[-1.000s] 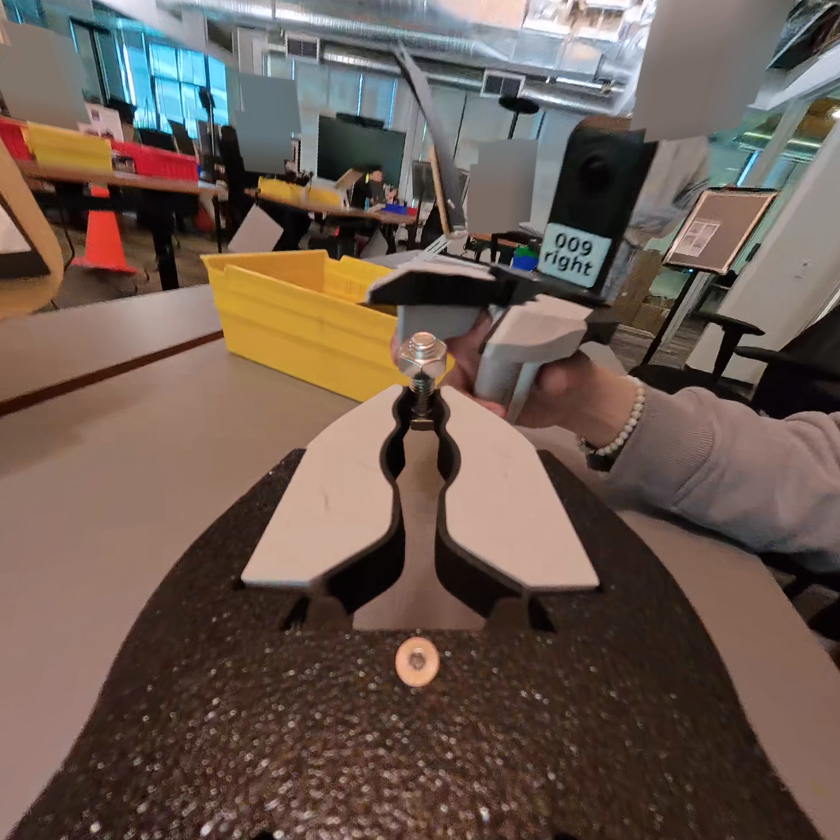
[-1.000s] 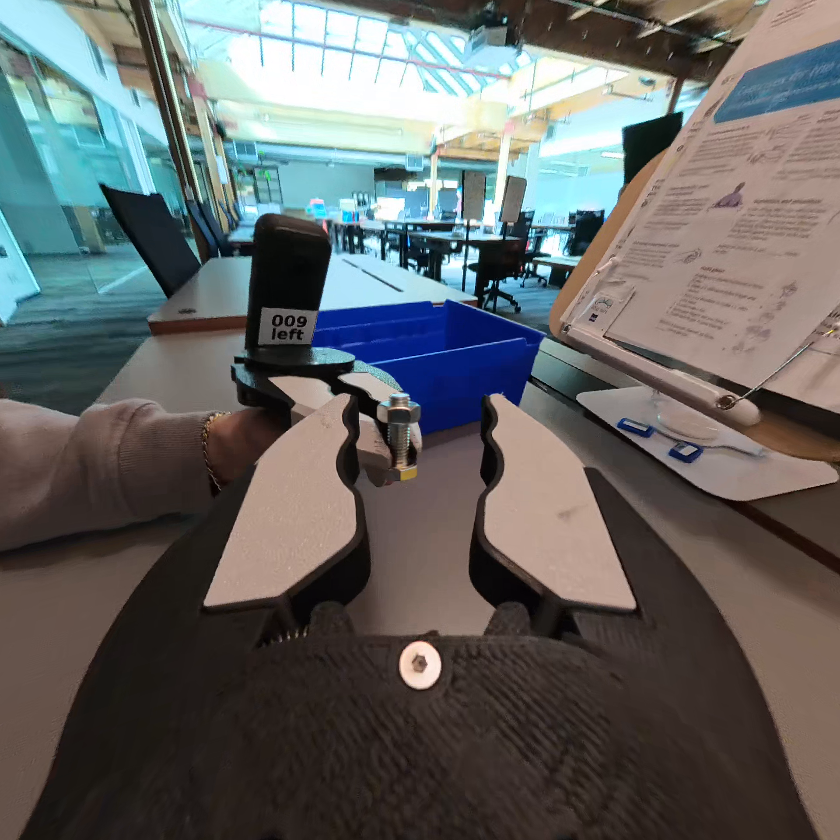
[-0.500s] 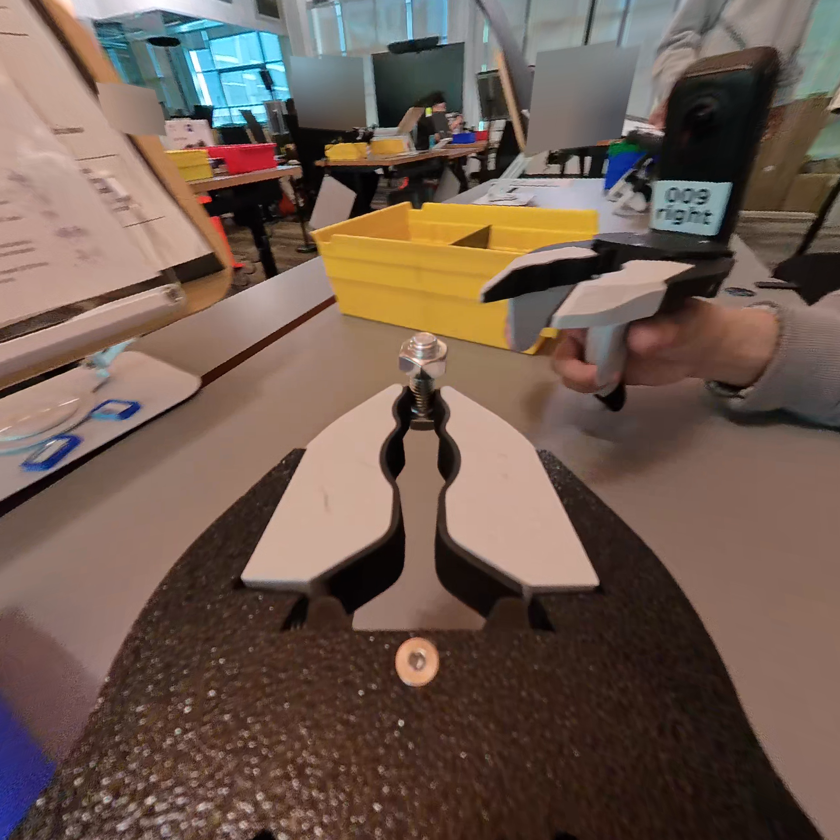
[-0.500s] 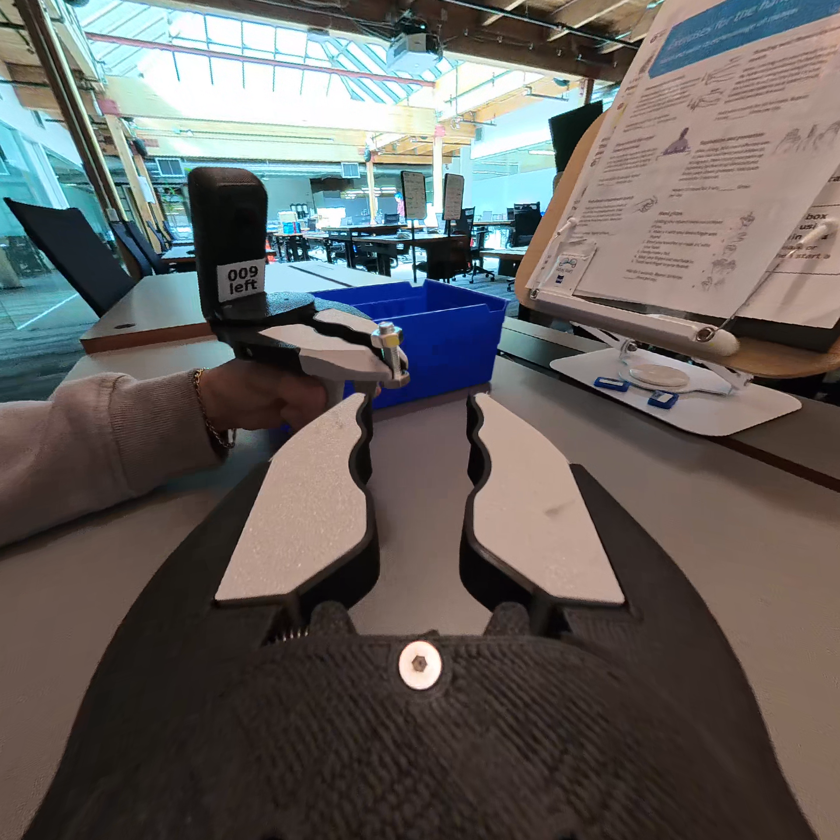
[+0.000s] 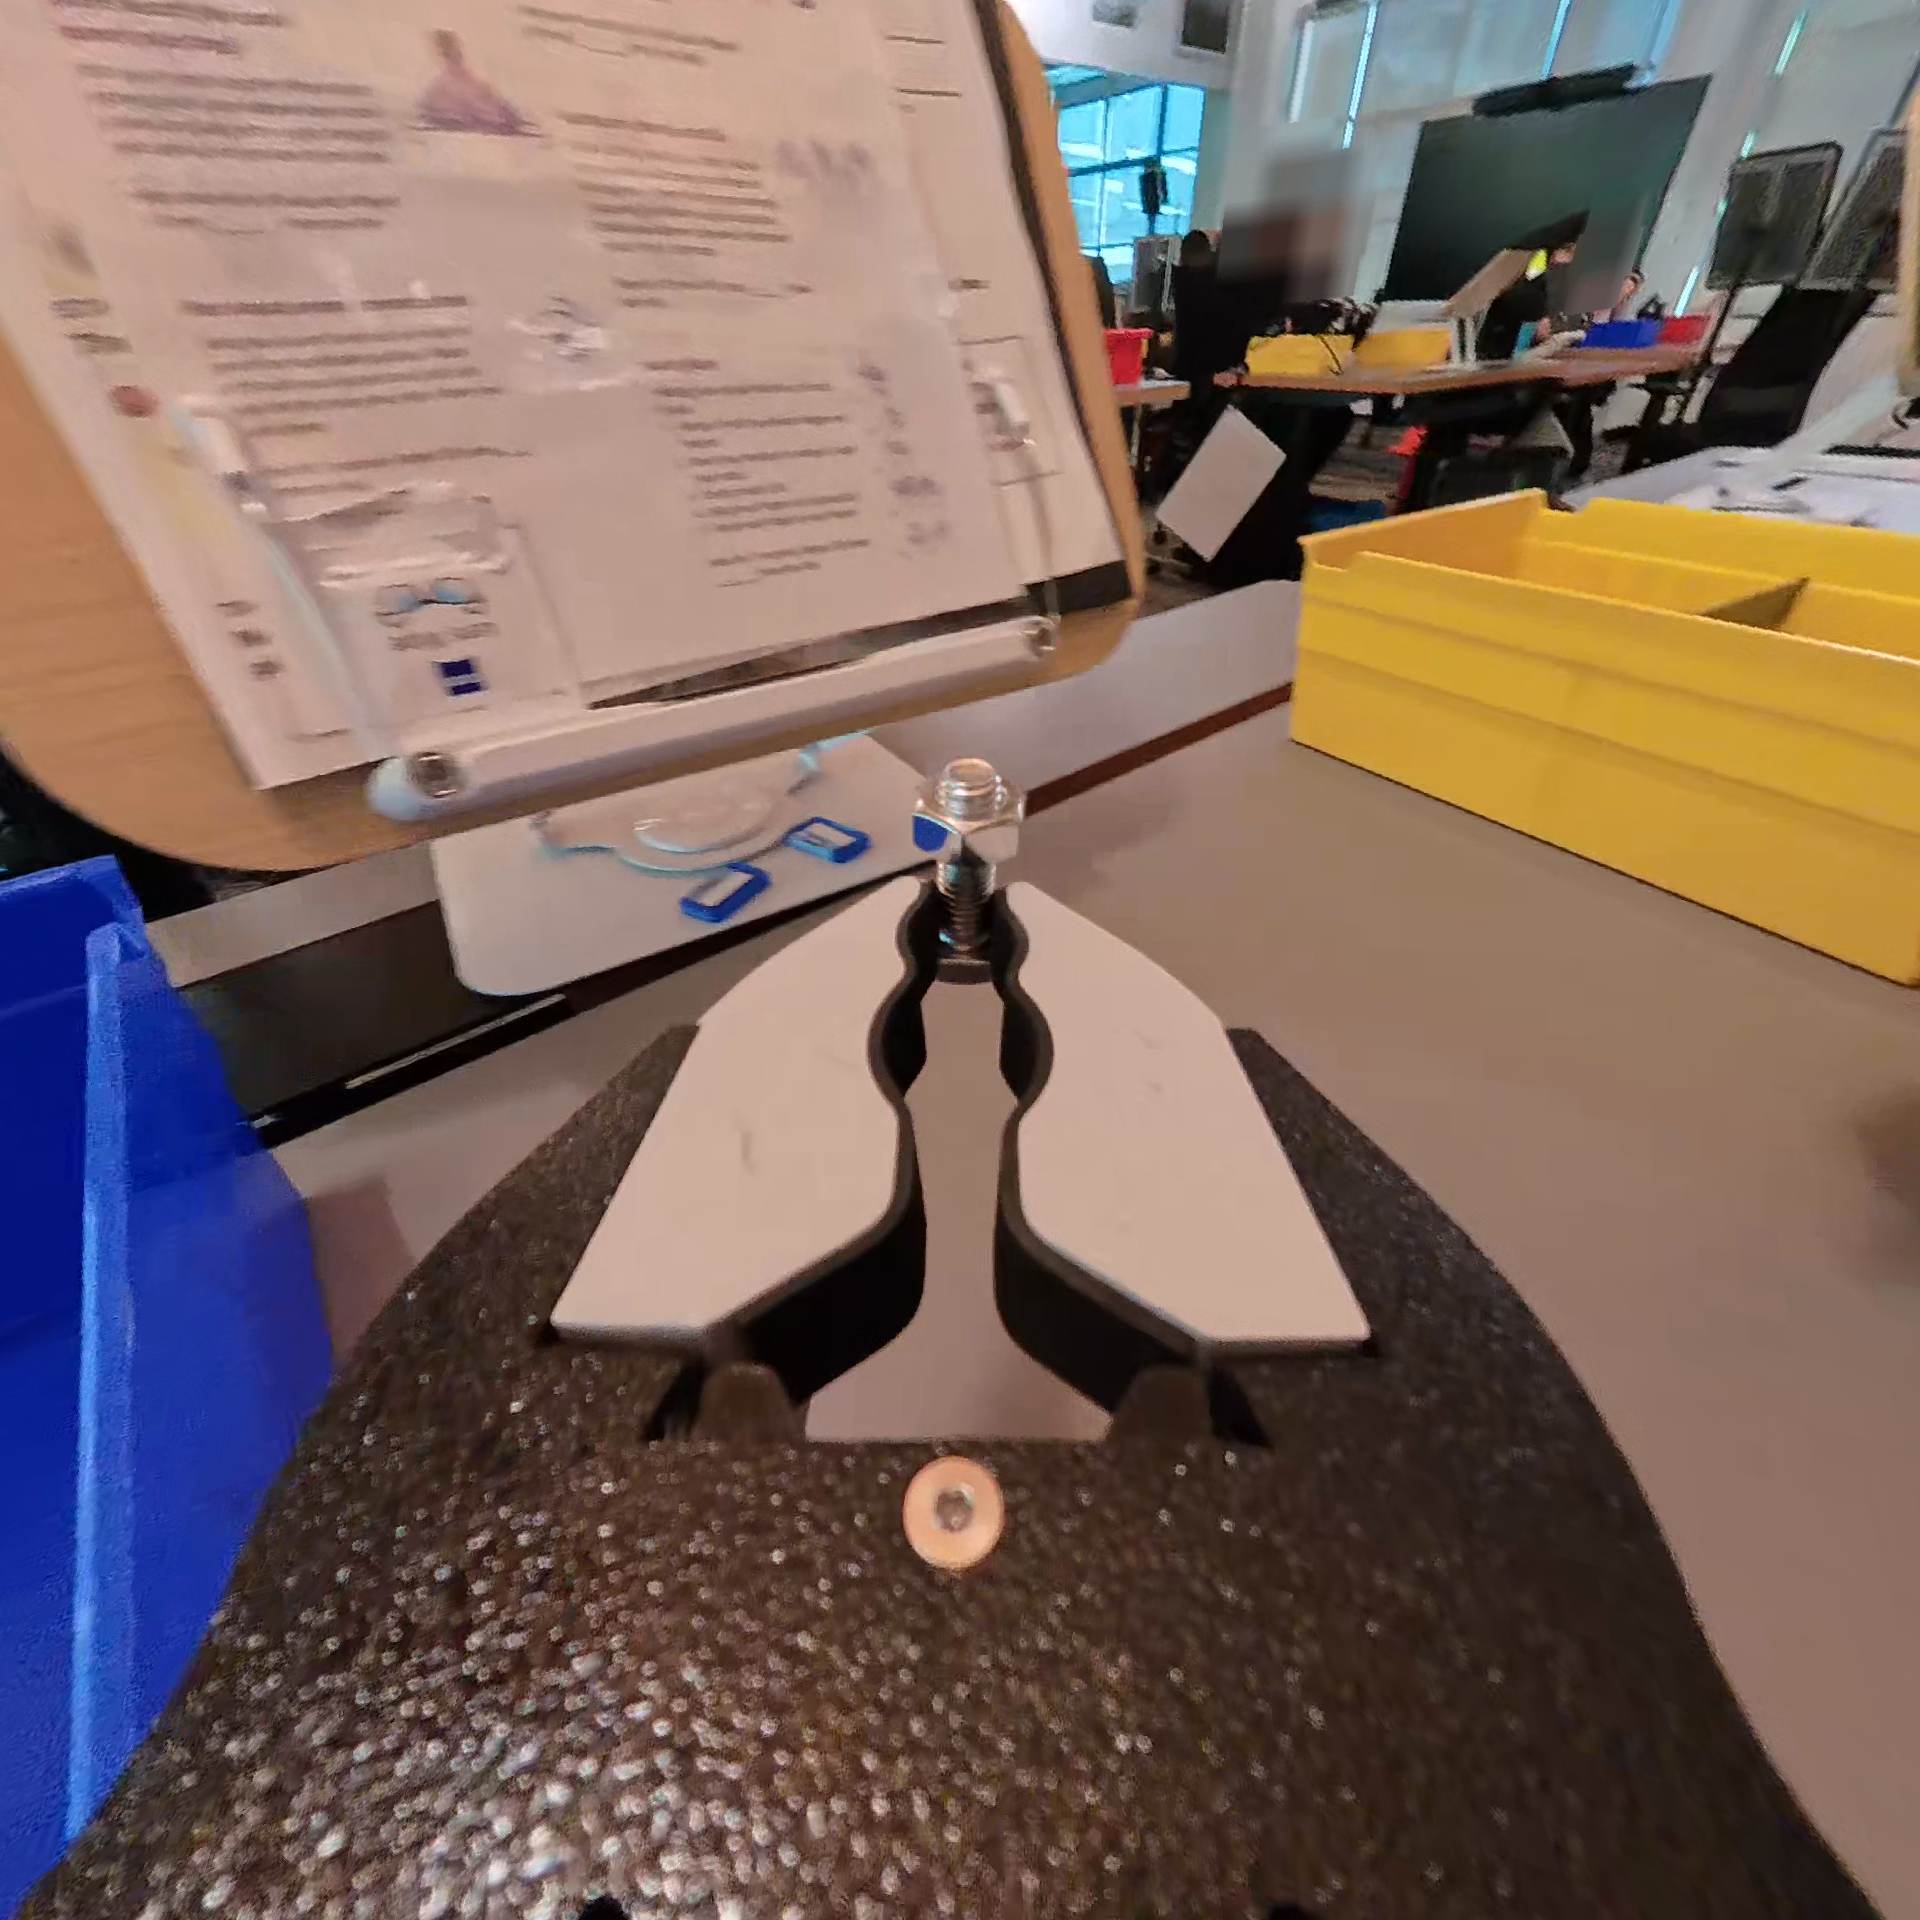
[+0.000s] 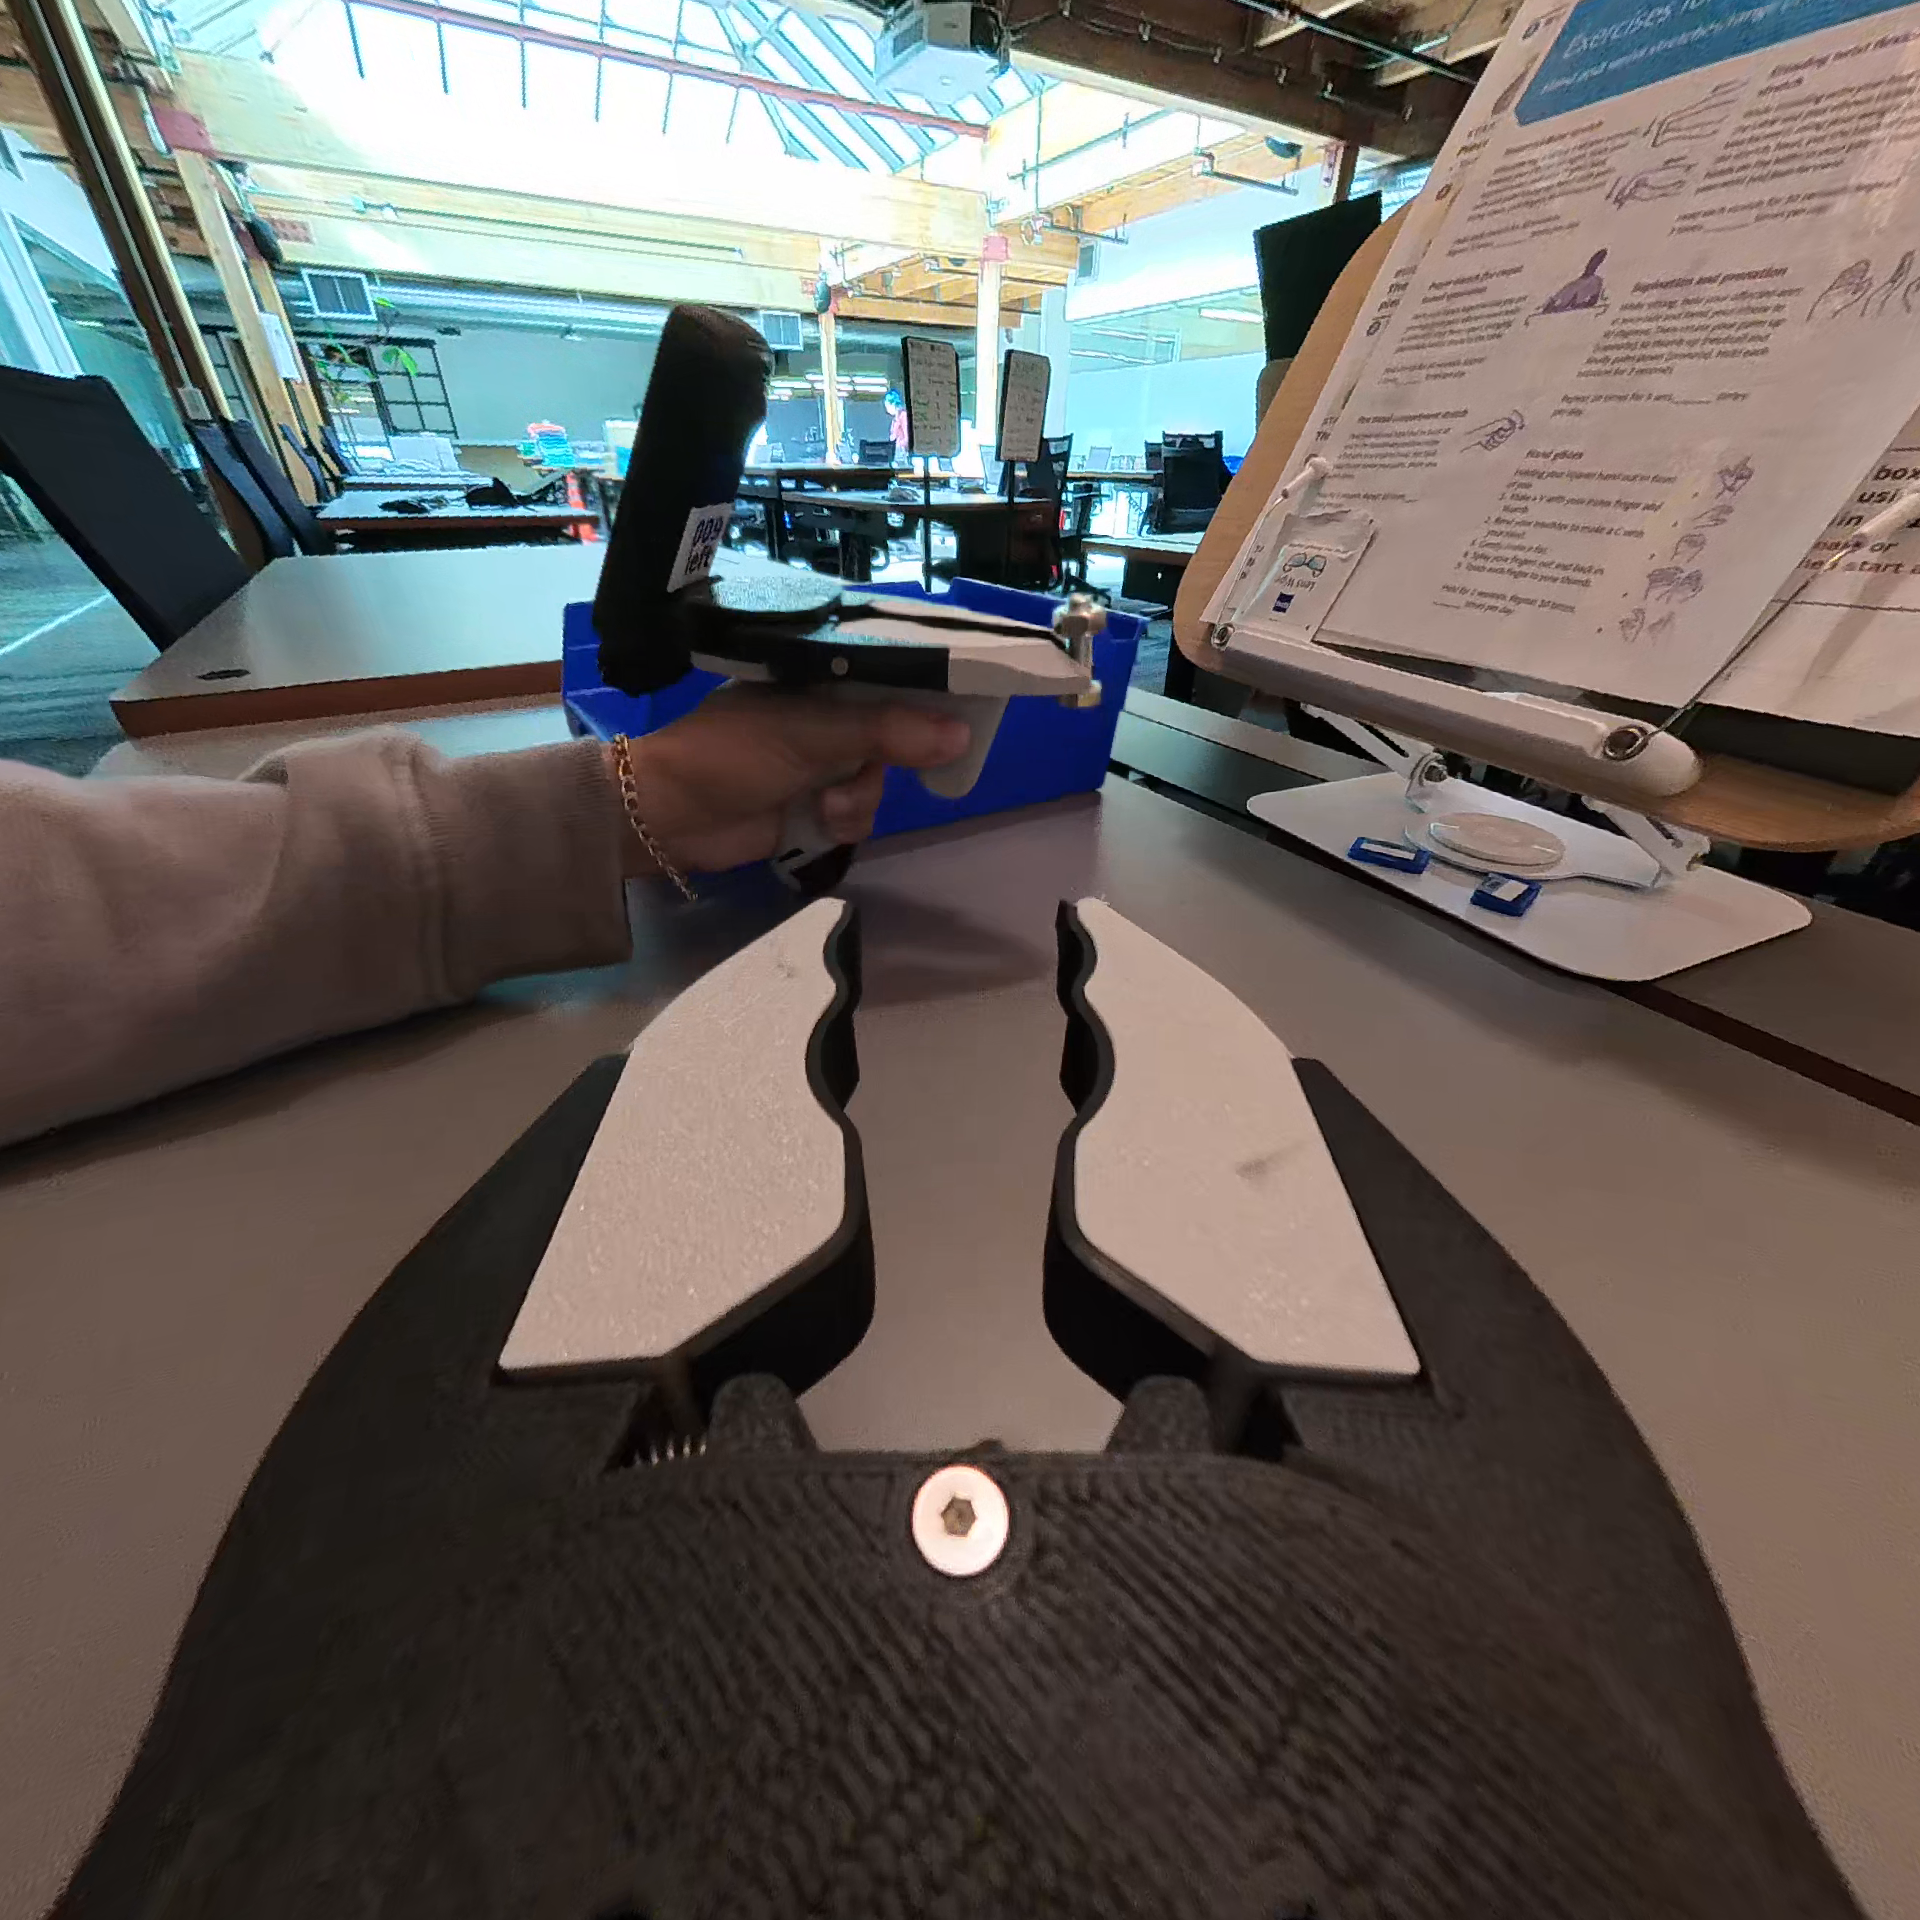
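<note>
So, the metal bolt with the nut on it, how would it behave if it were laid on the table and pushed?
The bolt looks like solid steel, so probably stiff and heavy for its size. Its round threaded shank would likely roll, though the hexagonal nut may stop it on a flat side. The shiny metal seems slippery; the left hand-held gripper pinches only the shank, so it might turn.

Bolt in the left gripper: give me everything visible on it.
The silver metal threaded bolt stands upright, clamped at the left gripper's tips, both pads pressing its shank. A shiny hex nut is threaded near its top end, which pokes just above the nut; bare thread shows below. The right wrist view shows its lower end jutting under the fingers, clear of the grey table. Nothing else touches it.
</note>
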The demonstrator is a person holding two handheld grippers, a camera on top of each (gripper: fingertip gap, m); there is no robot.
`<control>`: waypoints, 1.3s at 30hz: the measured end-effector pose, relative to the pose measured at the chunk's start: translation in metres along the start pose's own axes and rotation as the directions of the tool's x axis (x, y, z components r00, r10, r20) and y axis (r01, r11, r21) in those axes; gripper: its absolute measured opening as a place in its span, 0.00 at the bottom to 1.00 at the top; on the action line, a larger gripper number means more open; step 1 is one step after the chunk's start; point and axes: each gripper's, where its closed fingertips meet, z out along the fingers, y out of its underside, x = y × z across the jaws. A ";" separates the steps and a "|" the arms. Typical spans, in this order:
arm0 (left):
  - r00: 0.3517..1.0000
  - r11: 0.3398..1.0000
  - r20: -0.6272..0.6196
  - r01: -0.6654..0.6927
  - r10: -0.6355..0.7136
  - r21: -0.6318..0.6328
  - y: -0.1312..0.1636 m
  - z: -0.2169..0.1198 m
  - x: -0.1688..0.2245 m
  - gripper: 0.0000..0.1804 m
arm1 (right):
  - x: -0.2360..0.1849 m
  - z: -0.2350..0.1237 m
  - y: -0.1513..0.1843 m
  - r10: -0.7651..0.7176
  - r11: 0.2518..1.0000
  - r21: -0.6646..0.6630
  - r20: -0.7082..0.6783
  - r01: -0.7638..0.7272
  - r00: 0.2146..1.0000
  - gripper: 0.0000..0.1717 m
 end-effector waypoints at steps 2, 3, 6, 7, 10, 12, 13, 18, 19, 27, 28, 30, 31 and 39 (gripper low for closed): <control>0.999 0.999 -0.015 0.031 -0.031 0.013 -0.001 -0.007 -0.012 0.05 | -0.001 0.001 0.001 0.006 1.000 -0.005 0.006 -0.006 1.000 0.21; 0.997 0.998 -0.053 0.054 -0.053 0.019 -0.003 -0.011 -0.007 0.05 | -0.002 0.002 0.000 0.014 1.000 0.002 0.009 -0.014 1.000 0.21; 0.978 0.999 -0.202 0.050 -0.050 -0.005 -0.003 -0.025 0.043 0.05 | -0.005 0.003 -0.006 0.030 0.999 0.027 0.008 -0.030 1.000 0.22; 0.963 0.999 -0.264 0.048 -0.051 -0.018 -0.001 -0.029 0.069 0.05 | -0.007 0.003 -0.009 0.035 0.999 0.039 0.015 -0.036 0.999 0.23; 0.914 0.998 -0.405 0.006 -0.032 -0.065 0.007 -0.041 0.138 0.05 | -0.015 0.004 -0.016 0.055 0.996 0.074 0.045 -0.058 0.997 0.24; 0.888 0.998 -0.458 -0.002 -0.025 -0.057 0.004 -0.047 0.170 0.05 | -0.023 0.005 -0.017 0.046 0.996 0.069 0.078 -0.051 0.996 0.25; 0.881 0.999 -0.473 0.012 -0.031 -0.042 0.002 -0.049 0.180 0.05 | -0.027 0.006 -0.017 0.027 0.998 0.057 0.091 -0.033 0.996 0.25; 0.869 0.999 -0.495 -0.034 0.016 -0.028 0.015 -0.051 0.193 0.05 | -0.032 0.007 -0.016 -0.025 0.999 0.034 0.080 0.023 0.996 0.23; 0.870 0.999 -0.493 -0.038 0.021 -0.025 0.016 -0.052 0.192 0.05 | -0.032 0.008 -0.016 -0.014 0.999 0.036 0.083 0.011 0.996 0.21; 0.875 0.997 -0.482 -0.068 0.045 -0.031 0.016 -0.051 0.195 0.05 | -0.030 0.010 -0.013 -0.003 1.000 0.024 0.056 0.002 0.998 0.18; 0.875 0.997 -0.482 -0.073 0.049 -0.031 0.016 -0.051 0.196 0.05 | -0.028 0.010 -0.013 0.001 1.000 0.022 0.048 -0.003 0.999 0.17; 0.883 0.996 -0.466 -0.078 0.051 -0.039 0.017 -0.050 0.194 0.05 | -0.023 0.008 -0.012 -0.002 1.000 0.012 0.027 0.001 1.000 0.18; 0.888 0.996 -0.457 -0.078 0.050 -0.043 0.018 -0.049 0.192 0.05 | -0.021 0.008 -0.011 0.000 1.000 0.003 0.029 0.000 1.000 0.19; 0.907 0.999 -0.422 -0.020 0.002 -0.039 0.010 -0.051 0.177 0.05 | -0.012 0.001 -0.014 -0.023 1.000 -0.006 0.014 0.023 1.000 0.22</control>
